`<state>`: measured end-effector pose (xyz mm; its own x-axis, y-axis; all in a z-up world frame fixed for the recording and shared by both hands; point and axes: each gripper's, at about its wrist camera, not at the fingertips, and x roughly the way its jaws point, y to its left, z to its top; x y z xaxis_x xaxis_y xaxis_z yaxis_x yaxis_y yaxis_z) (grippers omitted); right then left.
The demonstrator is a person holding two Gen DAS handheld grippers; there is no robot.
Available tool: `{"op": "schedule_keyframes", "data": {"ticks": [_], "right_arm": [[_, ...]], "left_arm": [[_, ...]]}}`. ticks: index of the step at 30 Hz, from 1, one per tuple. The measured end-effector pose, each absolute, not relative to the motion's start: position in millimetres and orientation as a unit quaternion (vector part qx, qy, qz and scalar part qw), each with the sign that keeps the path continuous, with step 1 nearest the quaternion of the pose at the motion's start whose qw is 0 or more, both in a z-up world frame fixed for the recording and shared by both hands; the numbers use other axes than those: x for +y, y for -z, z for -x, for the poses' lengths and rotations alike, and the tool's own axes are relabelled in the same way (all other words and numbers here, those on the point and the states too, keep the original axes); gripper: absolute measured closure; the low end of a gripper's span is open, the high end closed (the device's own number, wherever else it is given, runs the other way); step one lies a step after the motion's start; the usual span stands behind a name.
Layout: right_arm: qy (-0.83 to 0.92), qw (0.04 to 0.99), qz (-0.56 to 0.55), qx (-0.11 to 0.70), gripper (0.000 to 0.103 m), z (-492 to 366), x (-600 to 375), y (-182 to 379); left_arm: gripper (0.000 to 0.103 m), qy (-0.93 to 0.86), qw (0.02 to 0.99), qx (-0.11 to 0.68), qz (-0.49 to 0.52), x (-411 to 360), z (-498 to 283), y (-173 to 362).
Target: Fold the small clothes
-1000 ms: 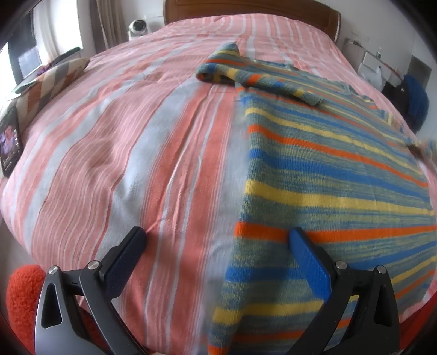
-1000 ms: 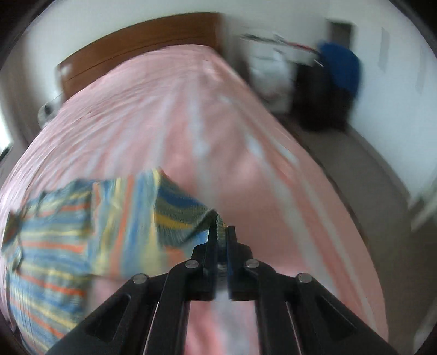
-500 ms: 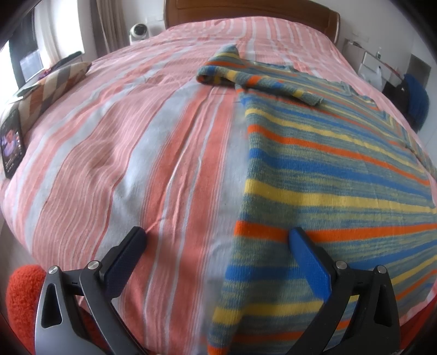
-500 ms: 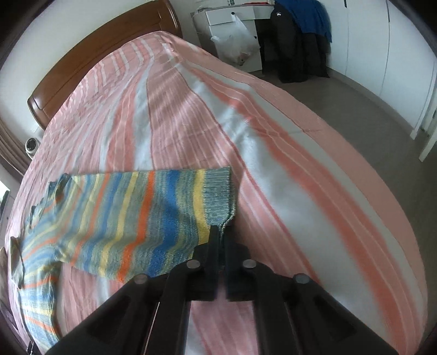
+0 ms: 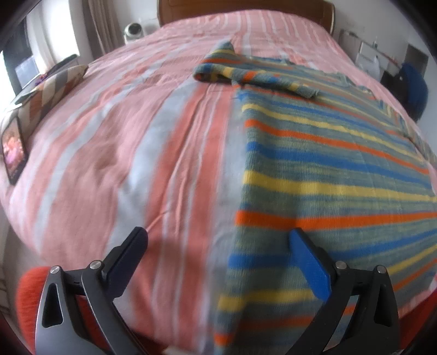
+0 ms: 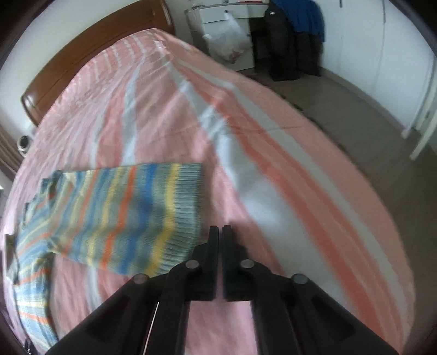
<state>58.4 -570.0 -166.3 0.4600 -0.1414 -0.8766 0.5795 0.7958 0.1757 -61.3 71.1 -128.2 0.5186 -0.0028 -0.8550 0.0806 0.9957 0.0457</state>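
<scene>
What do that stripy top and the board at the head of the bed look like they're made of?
Stripy top: seemingly knitted yarn, matte; ribbed cuff visible on its sleeve. Headboard: looks like brown wood with a slight sheen, though veneer is possible.

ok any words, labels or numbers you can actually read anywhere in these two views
None can be read.
The phone at the bed's edge shows a bright picture, too blurred for any text.
The striped sweater shows no label or tag.
The white drawer unit carries no legible marking.
</scene>
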Motion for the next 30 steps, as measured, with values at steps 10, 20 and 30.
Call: {"op": "schedule_keyframes", "data": {"ticks": [10,20,30], "right_arm": [[0.184,0.878,-0.196,0.396,0.056,22,-491,128],[0.103,0.894,-0.156,0.408,0.056,40,-397,153],[0.093,0.899,-0.139,0.405,0.056,42,-388,163]], "left_arm": [[0.001,0.165,0.895,0.383,-0.157,2,-16,22],[0.087,0.124,0.852,0.469,-0.194,-56,-112,117],[0.091,-0.03,0.902,0.428,0.041,144,-135,43]]}}
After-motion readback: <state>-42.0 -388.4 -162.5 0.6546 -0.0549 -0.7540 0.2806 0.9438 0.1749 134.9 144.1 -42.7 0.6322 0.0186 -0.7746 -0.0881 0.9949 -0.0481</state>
